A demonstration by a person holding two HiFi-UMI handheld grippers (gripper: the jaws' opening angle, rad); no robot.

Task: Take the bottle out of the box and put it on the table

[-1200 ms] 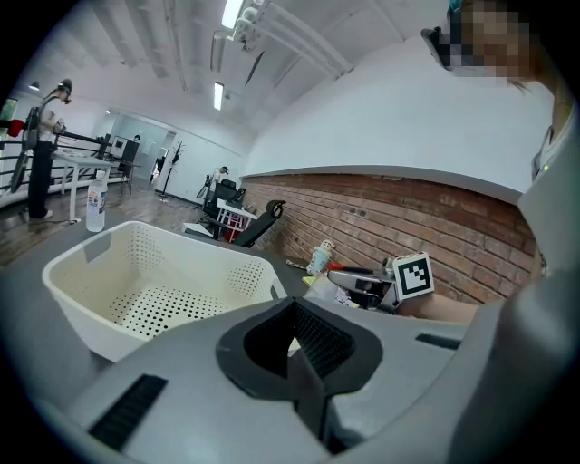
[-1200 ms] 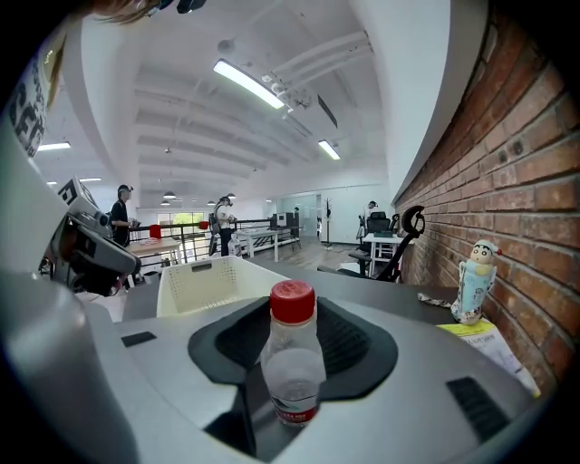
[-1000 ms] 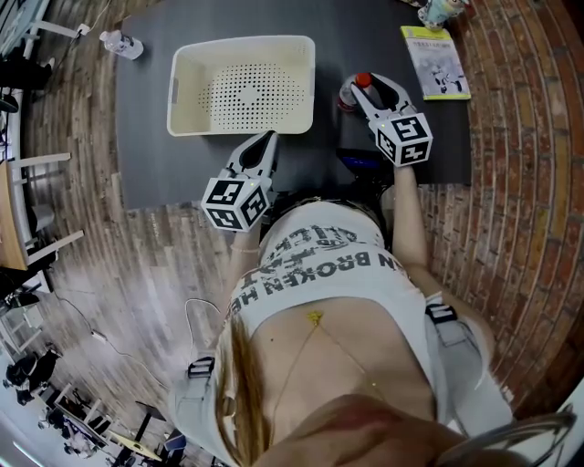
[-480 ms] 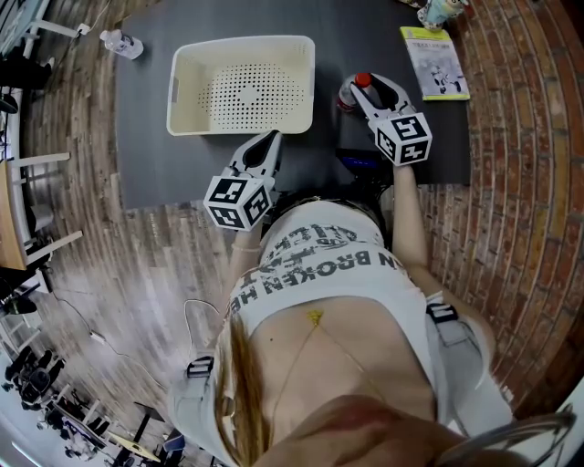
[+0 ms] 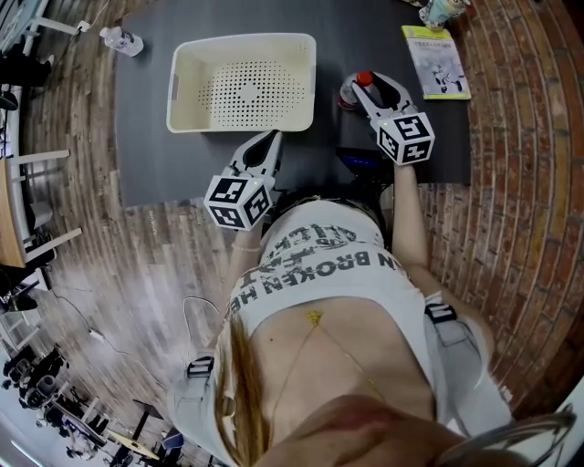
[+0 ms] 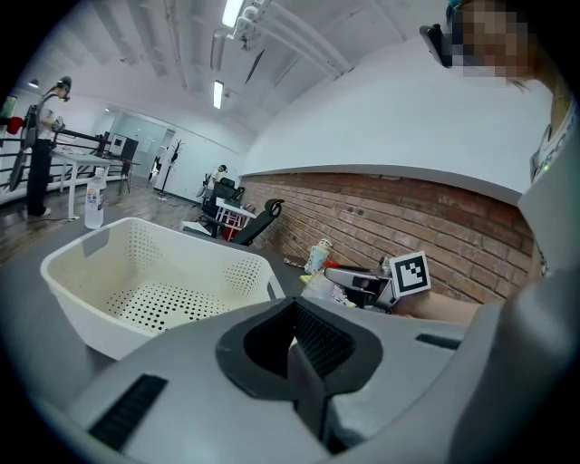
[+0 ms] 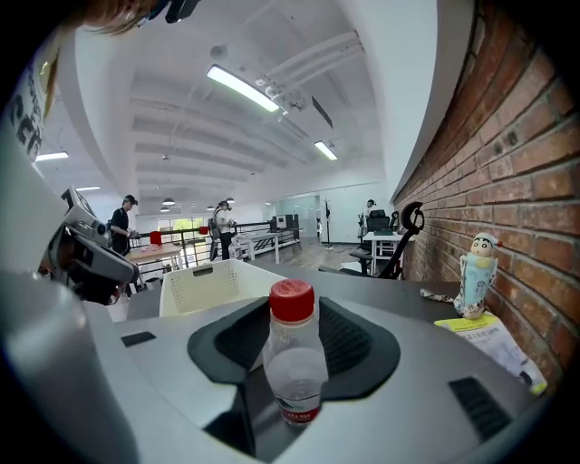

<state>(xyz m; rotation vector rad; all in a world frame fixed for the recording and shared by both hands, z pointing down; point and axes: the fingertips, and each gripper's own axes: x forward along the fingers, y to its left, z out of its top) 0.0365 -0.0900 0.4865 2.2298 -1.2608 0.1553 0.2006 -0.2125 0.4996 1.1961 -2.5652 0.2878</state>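
Observation:
The white perforated box [image 5: 242, 84] sits empty at the middle of the dark table [image 5: 383, 36]. To its right a small clear bottle with a red cap [image 5: 363, 80] stands upright between the jaws of my right gripper [image 5: 367, 91], which is shut on it. In the right gripper view the bottle [image 7: 293, 362] fills the gap between the pads, and its base is hidden. The box [image 7: 213, 283] lies behind it to the left. My left gripper [image 5: 265, 150] is shut on nothing by the table's front edge, just before the box [image 6: 154, 281].
A yellow-edged booklet [image 5: 436, 62] and a small figurine [image 5: 438, 11] lie at the table's back right, near the brick wall. A second clear bottle [image 5: 121, 43] lies at the back left corner. Wooden floor surrounds the table.

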